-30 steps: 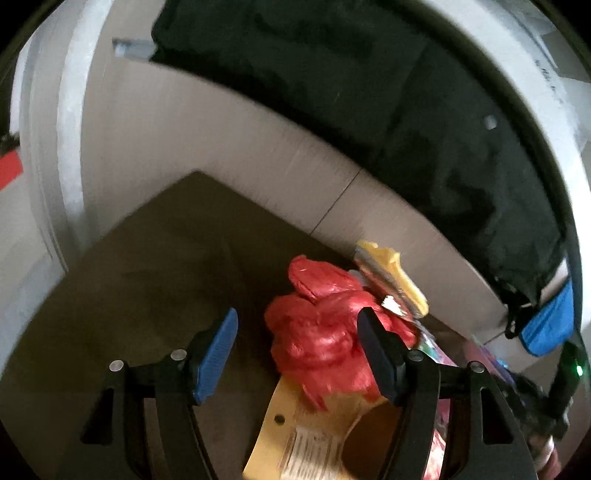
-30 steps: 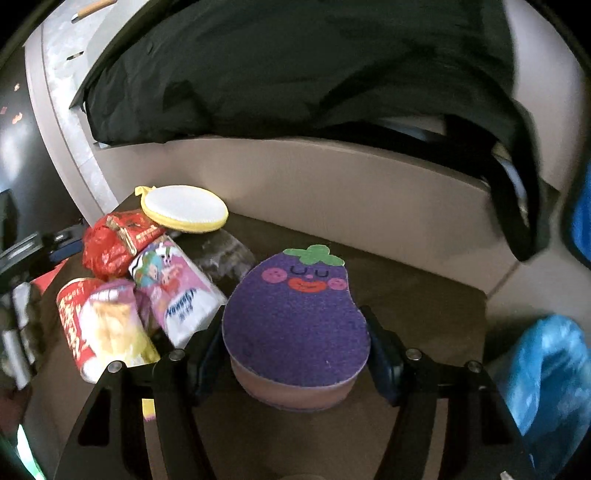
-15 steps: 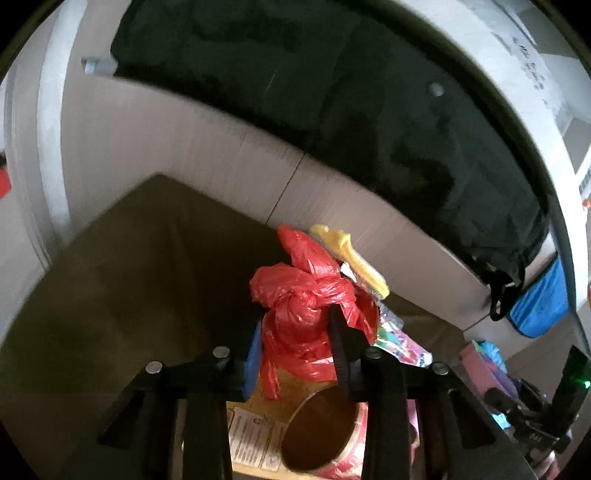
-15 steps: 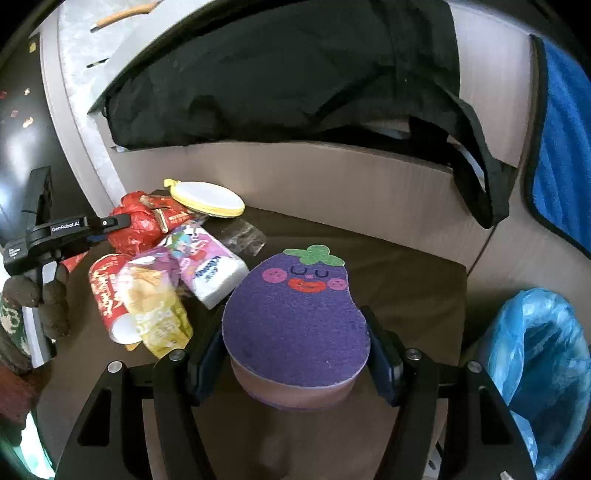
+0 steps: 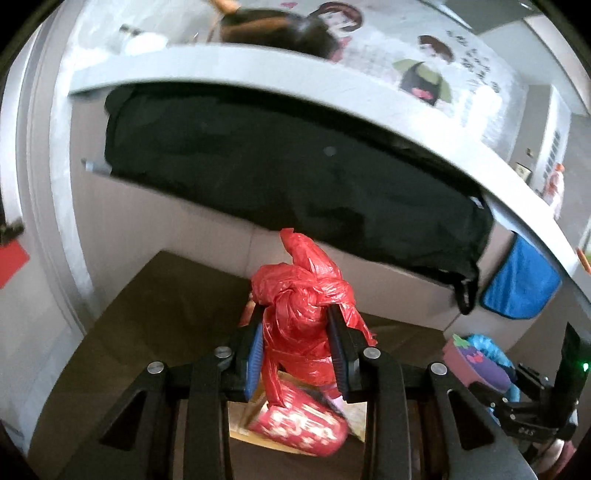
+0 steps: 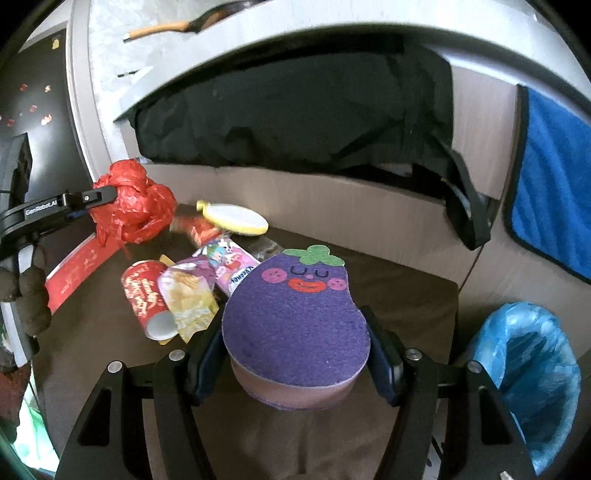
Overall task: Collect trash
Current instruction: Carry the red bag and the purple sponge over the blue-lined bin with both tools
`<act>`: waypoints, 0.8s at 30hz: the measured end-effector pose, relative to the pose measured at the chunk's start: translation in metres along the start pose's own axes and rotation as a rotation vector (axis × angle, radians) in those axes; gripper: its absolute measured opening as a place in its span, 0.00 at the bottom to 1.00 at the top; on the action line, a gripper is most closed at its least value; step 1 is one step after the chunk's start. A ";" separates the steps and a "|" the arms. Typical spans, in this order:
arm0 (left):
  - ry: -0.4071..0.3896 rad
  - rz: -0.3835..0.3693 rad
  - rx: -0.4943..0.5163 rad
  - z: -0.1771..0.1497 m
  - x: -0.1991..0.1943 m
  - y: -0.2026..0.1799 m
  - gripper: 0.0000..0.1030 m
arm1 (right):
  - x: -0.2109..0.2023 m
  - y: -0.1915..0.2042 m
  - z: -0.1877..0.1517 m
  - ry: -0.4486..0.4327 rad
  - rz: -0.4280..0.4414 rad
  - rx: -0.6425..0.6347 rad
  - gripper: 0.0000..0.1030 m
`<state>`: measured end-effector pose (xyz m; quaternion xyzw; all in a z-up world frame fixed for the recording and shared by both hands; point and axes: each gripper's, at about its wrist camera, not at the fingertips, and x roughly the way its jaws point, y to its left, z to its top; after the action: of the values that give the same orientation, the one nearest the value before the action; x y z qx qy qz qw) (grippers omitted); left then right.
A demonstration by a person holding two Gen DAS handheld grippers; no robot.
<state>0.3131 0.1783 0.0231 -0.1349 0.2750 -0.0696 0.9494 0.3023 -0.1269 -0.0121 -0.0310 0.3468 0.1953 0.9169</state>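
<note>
Your left gripper (image 5: 297, 349) is clamped on a knotted red plastic bag (image 5: 303, 306), blue-lined pads pressed into both its sides; the bag hangs clear above the dark brown tabletop (image 5: 147, 314), long axis roughly upright, twisted tail pointing up and away from you toward the cabinet front. From the right wrist view the same bag (image 6: 133, 203) sits in the left gripper (image 6: 107, 195) above the table's far left corner, and the gripper arm carries white lettering that seems to read "GenRobot.AI". Your right gripper (image 6: 295, 354) holds an eggplant-shaped purple sponge (image 6: 295, 317) across its width, jaws fairly wide around it, green stalk end pointing away from you, printed face up. Left on the table: a red paper cup (image 6: 144, 295) on its side, open mouth toward you, white script on it unreadable; a yellow snack packet (image 6: 190, 301) against it; a pink-and-white packet (image 6: 232, 266) with blue lettering you can't make out; a round yellow-rimmed white lid (image 6: 236, 219) near the back edge; a flat red card (image 6: 74, 273) at the left edge. Behind the table, pale wood-grain cabinet panels under a grey counter (image 6: 332, 26), with black cloth (image 6: 295, 118) draped over the edge and a blue towel (image 6: 554, 184) hanging to the right. A bin lined with a blue bag (image 6: 524, 376) stands off the table's right edge.
</note>
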 end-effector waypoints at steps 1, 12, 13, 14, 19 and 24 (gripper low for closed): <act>-0.009 -0.001 0.013 -0.001 -0.005 -0.008 0.32 | -0.004 0.000 -0.001 -0.008 0.001 0.000 0.62; -0.063 0.027 0.097 -0.048 -0.040 -0.098 0.32 | -0.068 -0.002 -0.017 -0.139 -0.030 -0.040 0.62; -0.073 0.031 0.111 -0.054 -0.043 -0.106 0.32 | -0.074 -0.003 -0.020 -0.151 -0.035 -0.044 0.62; -0.076 0.025 0.118 -0.059 -0.045 -0.114 0.32 | -0.077 -0.004 -0.021 -0.157 -0.040 -0.047 0.62; -0.060 -0.015 0.122 -0.080 -0.051 -0.143 0.32 | -0.102 -0.012 -0.032 -0.200 -0.071 -0.053 0.62; -0.061 -0.050 0.162 -0.094 -0.056 -0.177 0.32 | -0.131 -0.030 -0.042 -0.231 -0.108 -0.032 0.62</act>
<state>0.2054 0.0003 0.0269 -0.0664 0.2359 -0.1110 0.9631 0.1982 -0.2065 0.0382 -0.0413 0.2336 0.1534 0.9593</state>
